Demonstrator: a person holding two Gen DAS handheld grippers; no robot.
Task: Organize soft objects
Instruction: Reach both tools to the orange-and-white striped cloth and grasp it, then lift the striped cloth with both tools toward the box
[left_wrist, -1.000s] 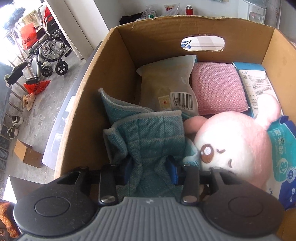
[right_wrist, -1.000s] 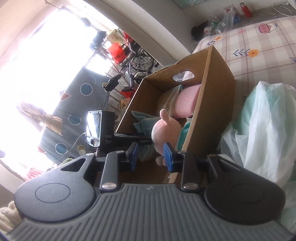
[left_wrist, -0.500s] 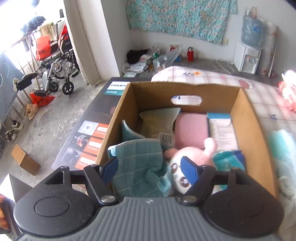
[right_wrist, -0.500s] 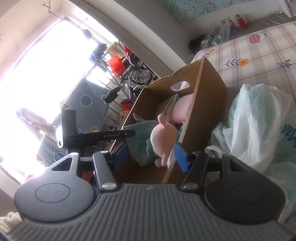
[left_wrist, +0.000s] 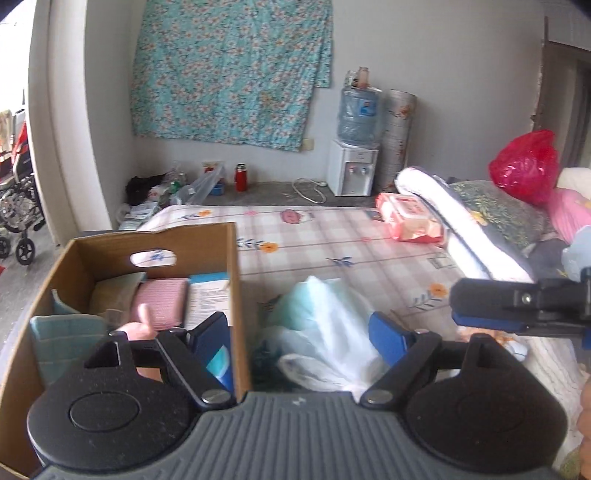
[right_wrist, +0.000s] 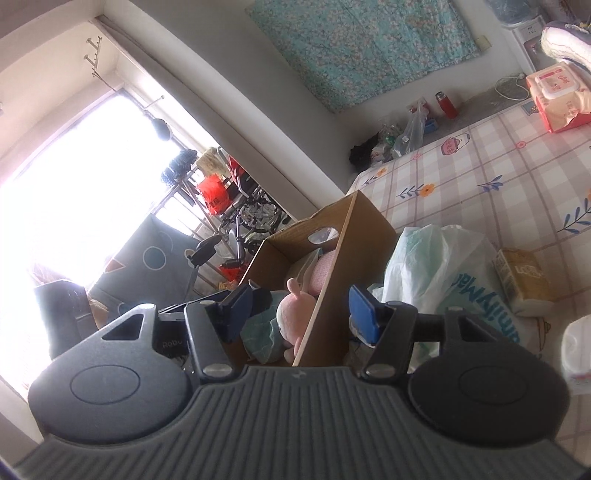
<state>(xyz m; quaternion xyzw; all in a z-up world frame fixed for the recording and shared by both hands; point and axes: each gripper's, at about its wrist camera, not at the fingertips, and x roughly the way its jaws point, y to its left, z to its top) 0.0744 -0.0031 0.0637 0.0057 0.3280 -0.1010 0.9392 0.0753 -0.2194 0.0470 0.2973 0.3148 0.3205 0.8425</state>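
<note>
An open cardboard box (left_wrist: 235, 295) stands on the bed. It holds a teal cloth (left_wrist: 66, 339), a pink plush rabbit (right_wrist: 291, 314), a pink knitted pad (left_wrist: 160, 299) and a blue-white packet (left_wrist: 208, 295). My left gripper (left_wrist: 299, 332) hangs above the box's right wall. Its jaws are opening and hold nothing; a pale green plastic bag (left_wrist: 325, 325) lies below them. My right gripper (right_wrist: 300, 310) is open and empty, back from the box's near corner. It also shows from the side in the left wrist view (left_wrist: 461, 306).
The plaid bedsheet (left_wrist: 332, 243) carries a pink wipes pack (left_wrist: 410, 218), a yellow tissue pack (right_wrist: 521, 280), rolled bedding (left_wrist: 461, 229) and a red bag (left_wrist: 524, 166). A water dispenser (left_wrist: 354, 166) stands at the far wall. Wheelchairs (right_wrist: 251, 214) stand by the window.
The left gripper let go of the teal cloth, opened wide, rose out of the box and swung right. The right gripper opened and drew back from the box.
</note>
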